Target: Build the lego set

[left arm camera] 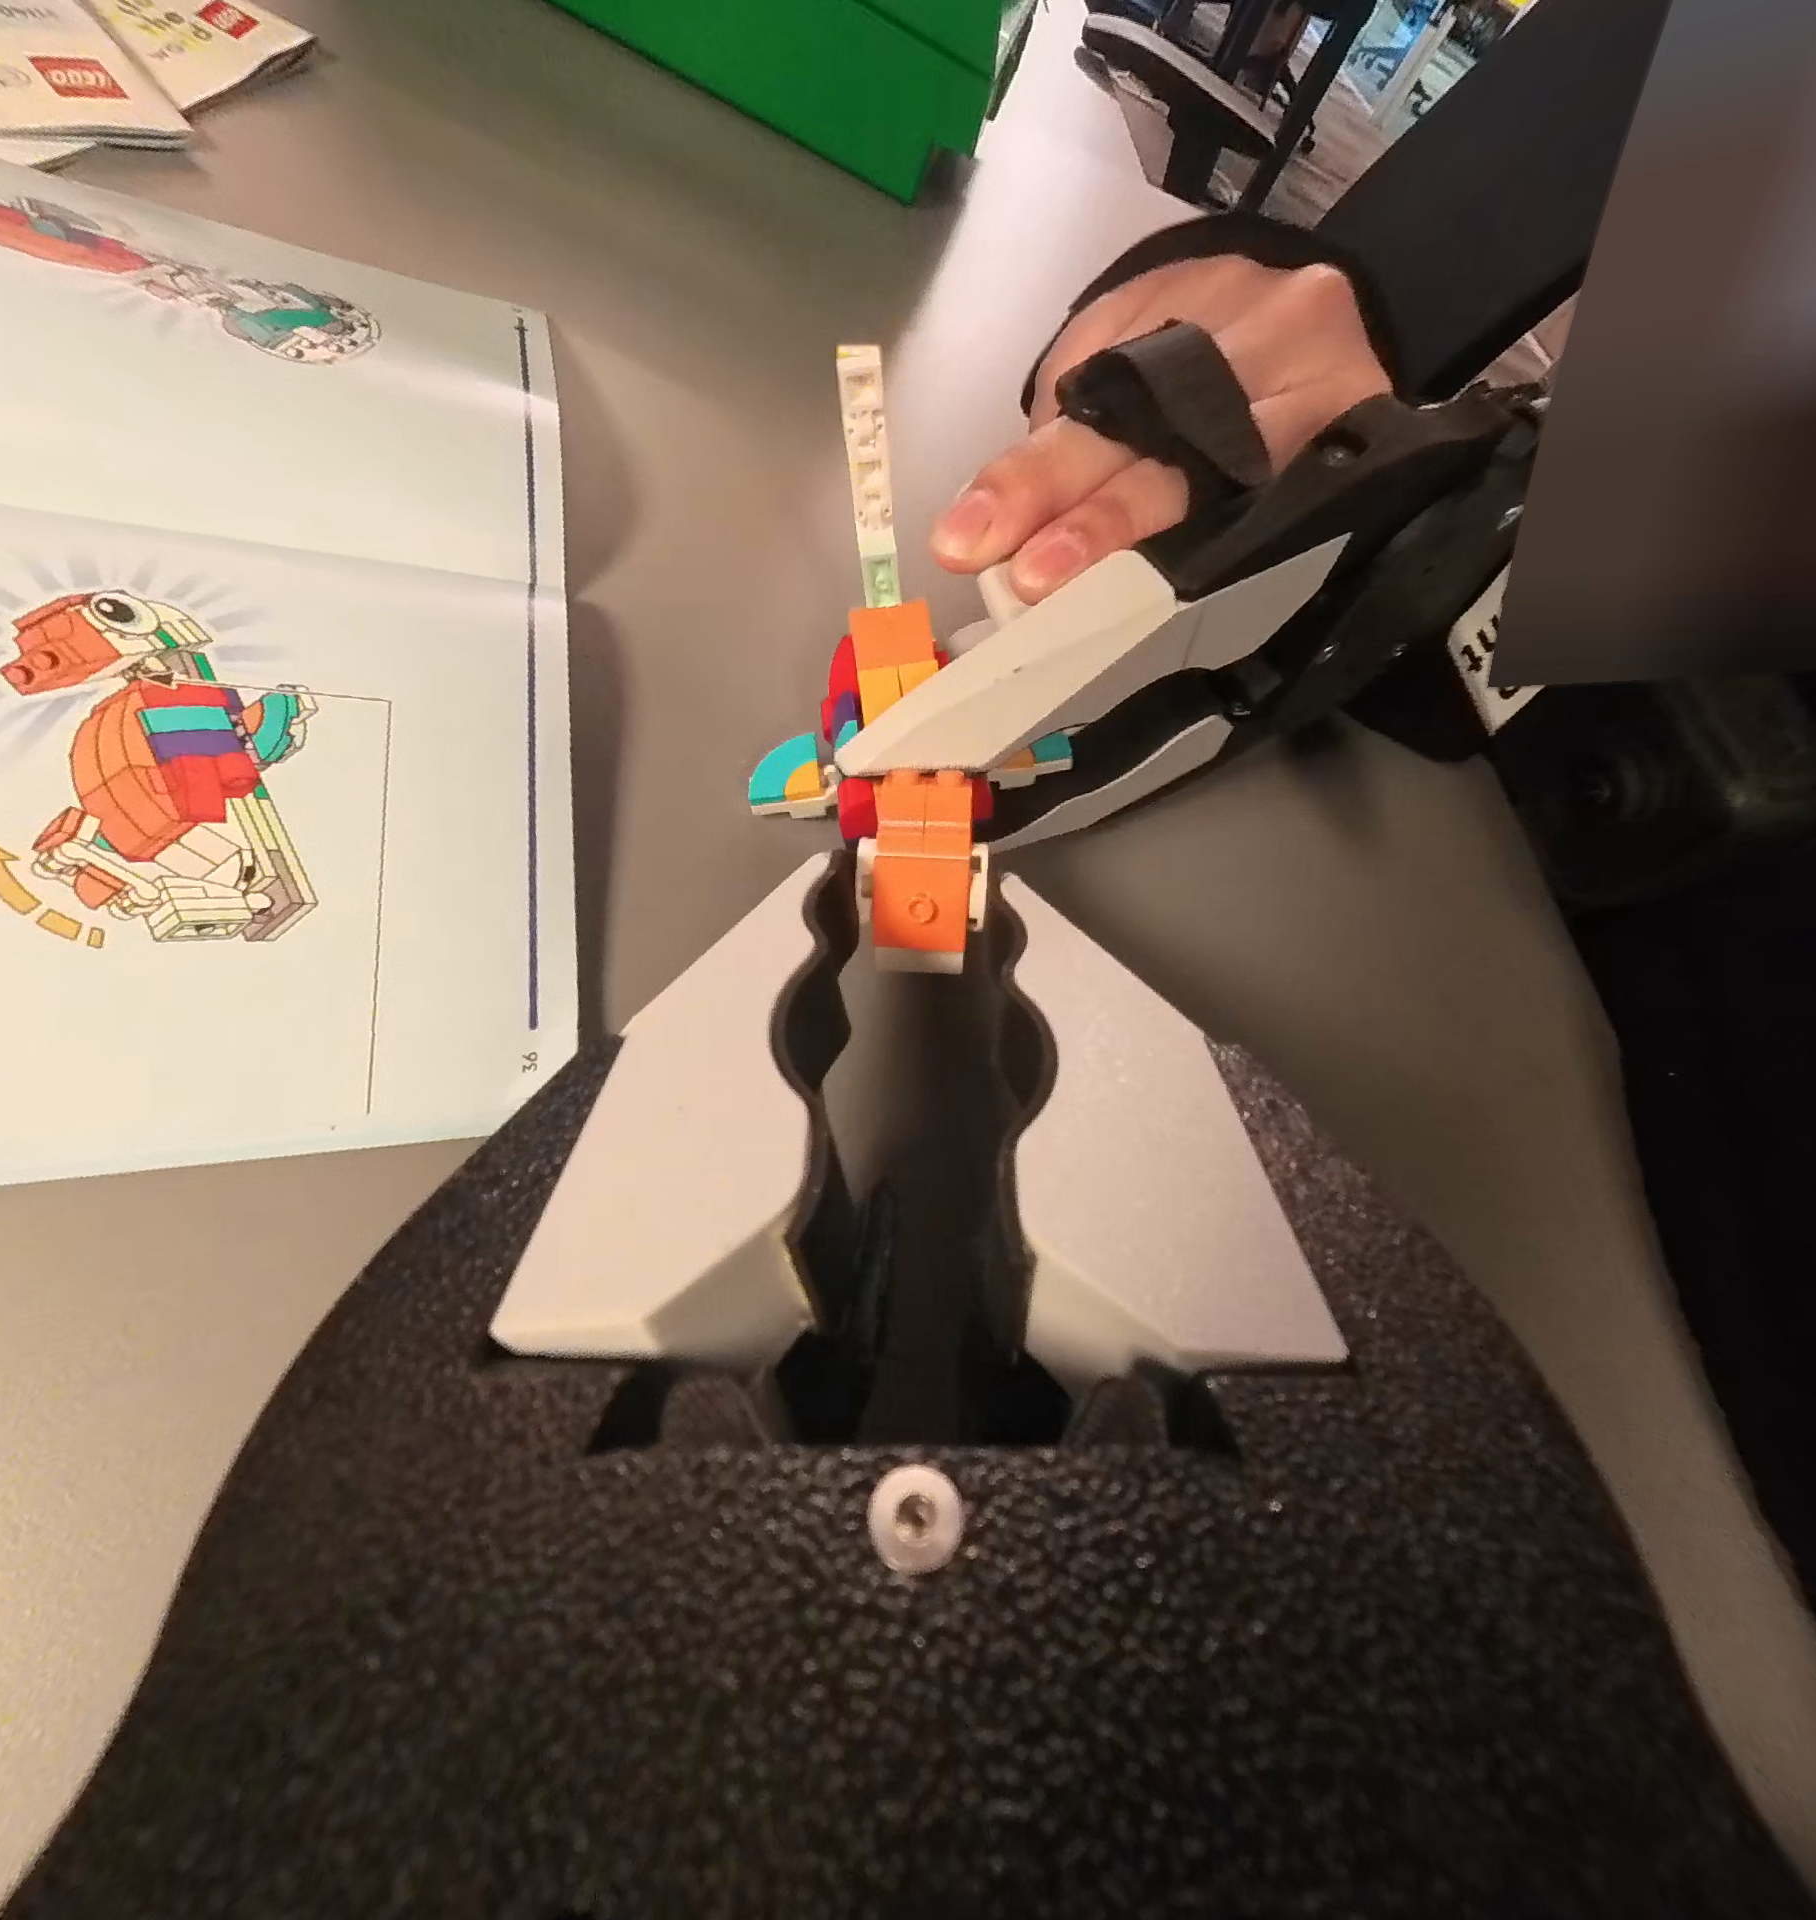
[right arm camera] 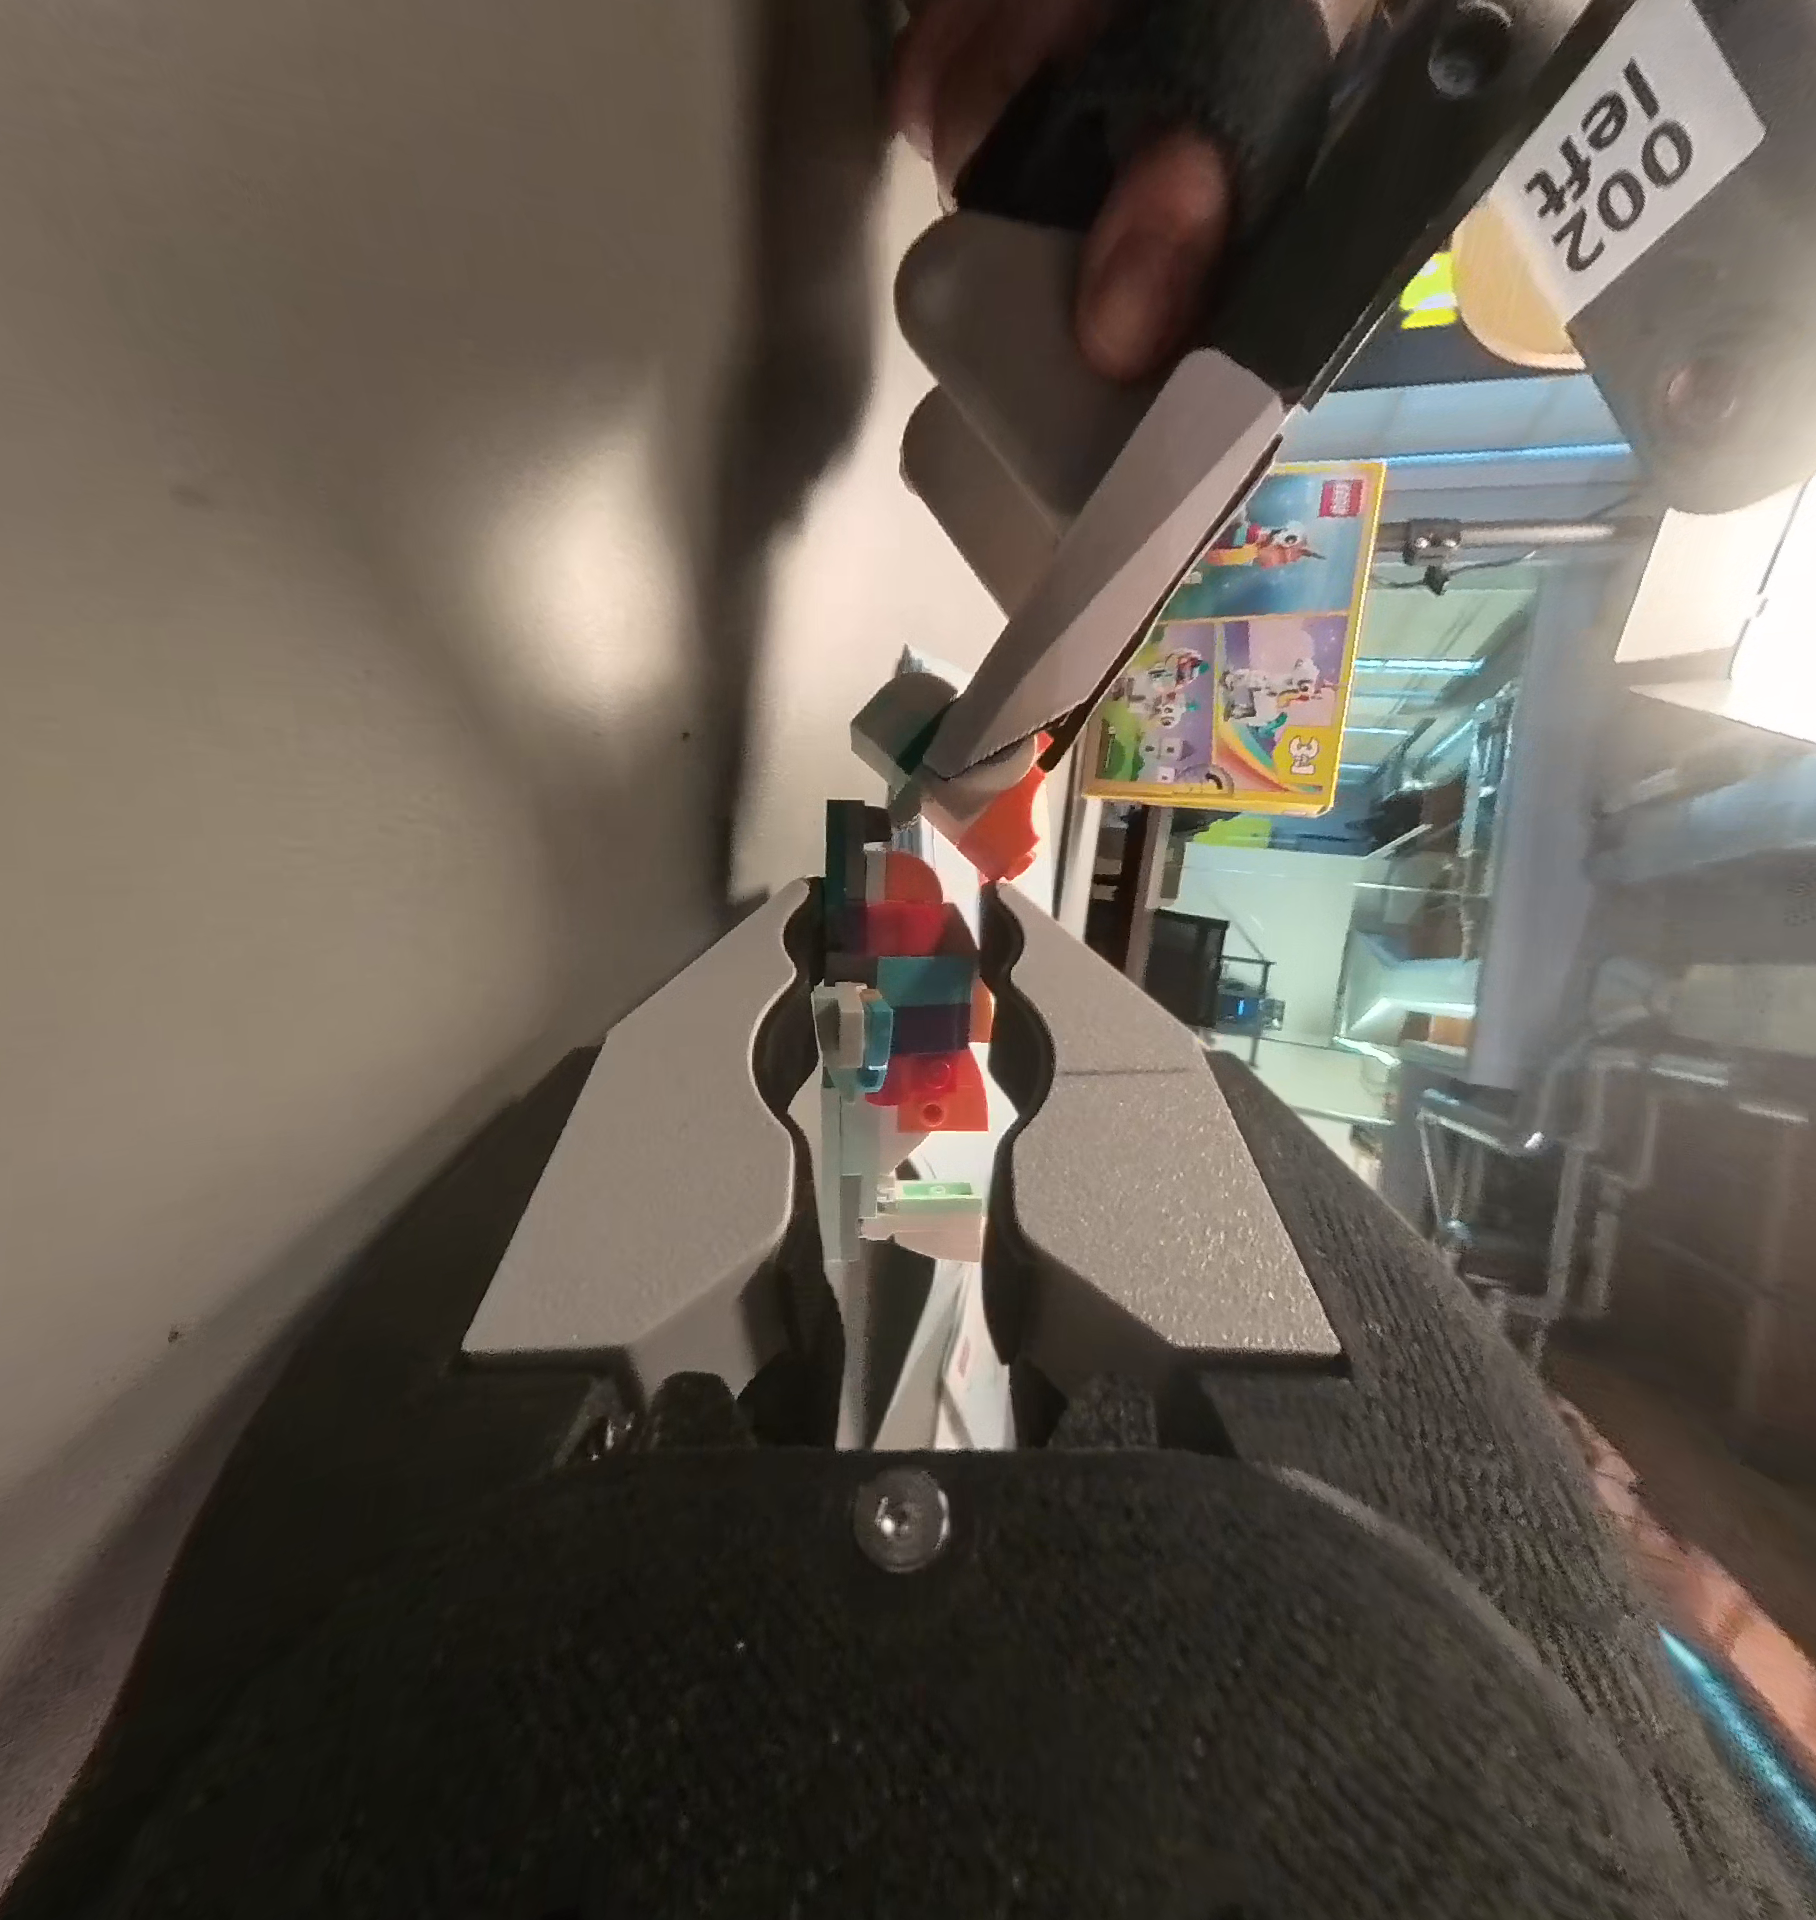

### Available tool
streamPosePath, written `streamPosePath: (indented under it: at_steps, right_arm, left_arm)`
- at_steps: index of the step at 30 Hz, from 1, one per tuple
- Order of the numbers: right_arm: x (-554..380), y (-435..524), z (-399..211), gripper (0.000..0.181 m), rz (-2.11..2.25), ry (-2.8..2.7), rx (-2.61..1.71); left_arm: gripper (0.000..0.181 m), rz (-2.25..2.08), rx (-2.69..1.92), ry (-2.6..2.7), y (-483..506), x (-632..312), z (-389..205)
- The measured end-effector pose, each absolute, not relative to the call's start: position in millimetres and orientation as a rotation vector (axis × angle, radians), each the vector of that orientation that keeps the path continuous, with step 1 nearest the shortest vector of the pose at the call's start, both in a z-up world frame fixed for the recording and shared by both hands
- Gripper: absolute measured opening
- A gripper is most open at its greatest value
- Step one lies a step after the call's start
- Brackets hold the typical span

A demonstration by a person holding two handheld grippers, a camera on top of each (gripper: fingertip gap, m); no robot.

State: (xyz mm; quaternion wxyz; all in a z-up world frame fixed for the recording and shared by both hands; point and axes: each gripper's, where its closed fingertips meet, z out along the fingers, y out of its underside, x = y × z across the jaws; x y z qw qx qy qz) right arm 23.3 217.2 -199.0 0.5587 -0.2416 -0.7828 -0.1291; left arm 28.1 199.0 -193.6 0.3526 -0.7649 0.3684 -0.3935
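Above the grey table [left arm camera: 260,1455], left wrist view: an orange-and-teal brick figure [left arm camera: 899,727] is pinched at its orange end by the left gripper [left arm camera: 919,883]; the right gripper [left arm camera: 925,743] is clamped across its middle. An open instruction booklet [left arm camera: 260,727] lies left.

Right wrist view: the figure [right arm camera: 909,997] is held between the narrowly closed fingers of the right gripper [right arm camera: 899,904], with the left gripper [right arm camera: 971,769] gripping its upper end.

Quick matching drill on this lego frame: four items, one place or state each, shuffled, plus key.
Items
1. lego model
2. open instruction booklet
3. green box
4. yellow lego box

Places or states
A. standing upright in the background of the right wrist view
B. flat on the table, left side of the left wrist view
C. gripped by both tongs, left tongs and right tongs
D. far end of the table, top of the left wrist view

Pairs: 1-C, 2-B, 3-D, 4-A
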Motion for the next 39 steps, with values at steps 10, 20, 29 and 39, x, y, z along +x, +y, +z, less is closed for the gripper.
streamPosePath:
  at_steps: [10, 20, 29, 39]
  right_arm:
    - [21.7, 216.7, -199.8, 0.028, -0.188, -1.818, -0.654]
    - [22.4, 216.7, -200.8, 0.027, -0.202, -1.821, -0.634]
    - [22.1, 215.5, -201.1, 0.028, -0.204, -1.809, -0.629]
    - [22.3, 214.0, -201.1, 0.027, -0.195, -1.806, -0.625]
  left_arm:
    - [0.021, -1.019, -1.982, 0.936, 200.8, 27.2, -193.2]
    - [0.021, -1.023, -1.991, 0.938, 200.2, 27.1, -194.3]
    - [0.021, -0.994, -2.007, 0.947, 199.4, 26.4, -197.4]
    - [0.021, -0.978, -2.044, 0.961, 199.4, 26.5, -203.1]
